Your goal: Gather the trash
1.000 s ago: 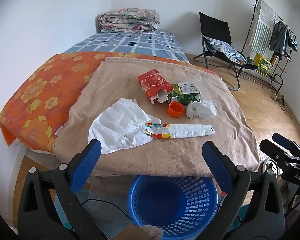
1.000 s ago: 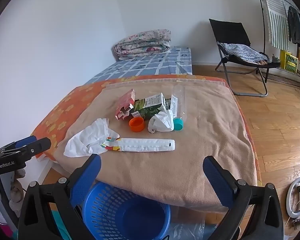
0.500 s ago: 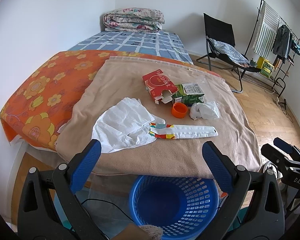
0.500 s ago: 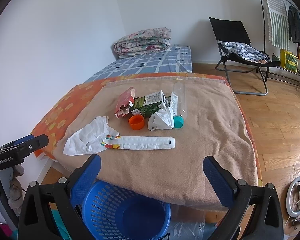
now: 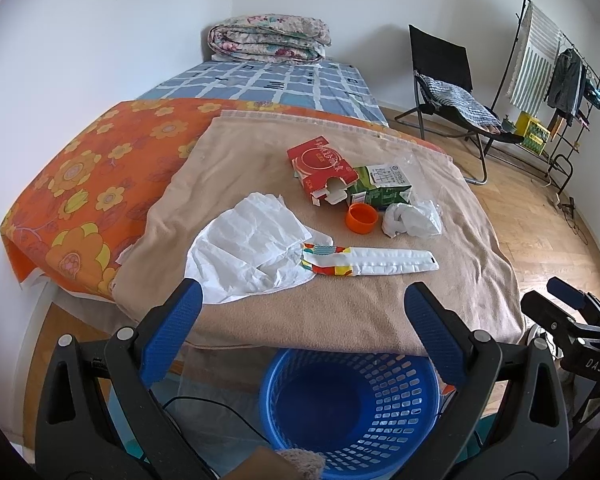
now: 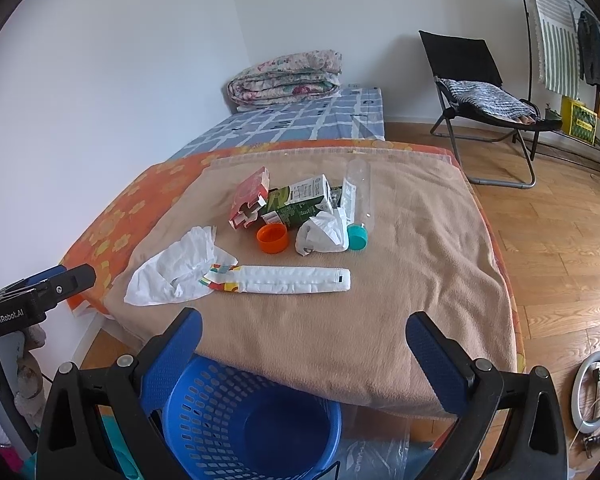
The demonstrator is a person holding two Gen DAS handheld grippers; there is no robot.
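Observation:
Trash lies on a tan blanket (image 5: 360,312): a white plastic bag (image 5: 248,252), a long white wrapper (image 5: 372,262) with a colourful end, a red carton (image 5: 320,164), a green and white carton (image 5: 382,190), an orange cap (image 5: 361,219), crumpled white paper (image 5: 412,220). A clear bottle (image 6: 358,192) with a teal cap (image 6: 357,237) shows in the right wrist view. A blue basket (image 5: 348,404) stands on the floor below the blanket's near edge. My left gripper (image 5: 302,316) and right gripper (image 6: 302,336) are open and empty, above the basket, short of the trash.
The bed carries an orange flowered cover (image 5: 84,184), a blue checked sheet (image 5: 276,84) and a folded quilt (image 5: 268,40). A black folding chair (image 5: 444,80) and a clothes rack (image 5: 552,68) stand on the wood floor at the right. A ring light (image 6: 594,392) lies on the floor.
Both grippers have moved slightly forward toward the blanket, so the trash sits a little closer and larger. Both stay open. Nothing on the blanket has moved.

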